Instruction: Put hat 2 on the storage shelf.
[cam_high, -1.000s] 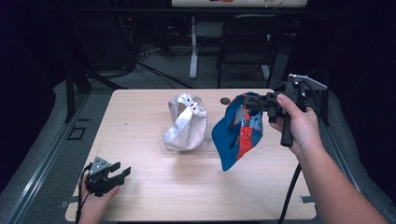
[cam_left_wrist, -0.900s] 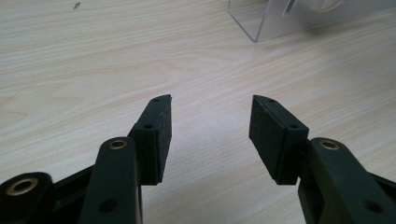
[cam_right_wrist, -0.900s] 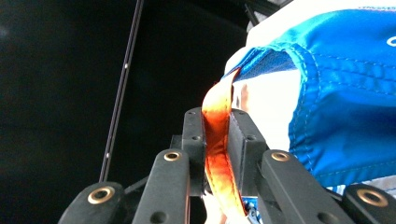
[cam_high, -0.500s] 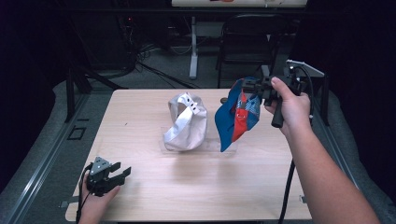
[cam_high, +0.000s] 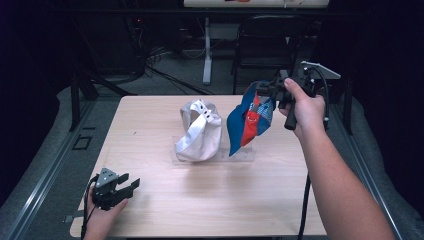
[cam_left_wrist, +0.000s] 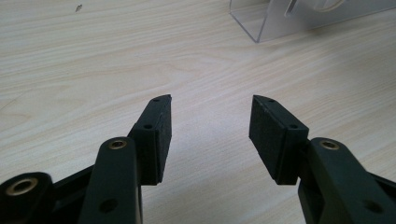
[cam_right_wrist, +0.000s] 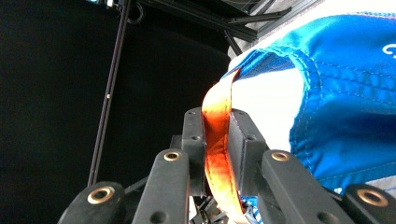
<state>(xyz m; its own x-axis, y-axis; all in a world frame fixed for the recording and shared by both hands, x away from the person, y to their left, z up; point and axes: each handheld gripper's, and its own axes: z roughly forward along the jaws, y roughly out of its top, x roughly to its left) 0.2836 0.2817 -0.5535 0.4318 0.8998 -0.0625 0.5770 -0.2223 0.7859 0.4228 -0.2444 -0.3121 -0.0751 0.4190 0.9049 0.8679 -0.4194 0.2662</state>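
The right gripper (cam_high: 267, 90), at about 2 o'clock over the bench (cam_high: 210, 210), has its jaws clamped tight on the orange strap (cam_right_wrist: 217, 140) of a blue bag (cam_high: 247, 122). The bag hangs in the air from that strap, just beside a white bag (cam_high: 200, 132) that sits on a clear acrylic stand (cam_high: 240, 156) near the bench's middle. The left gripper (cam_high: 131, 185) rests low at 7 o'clock on the bench, its jaws spread wide with nothing between them, well apart from both bags.
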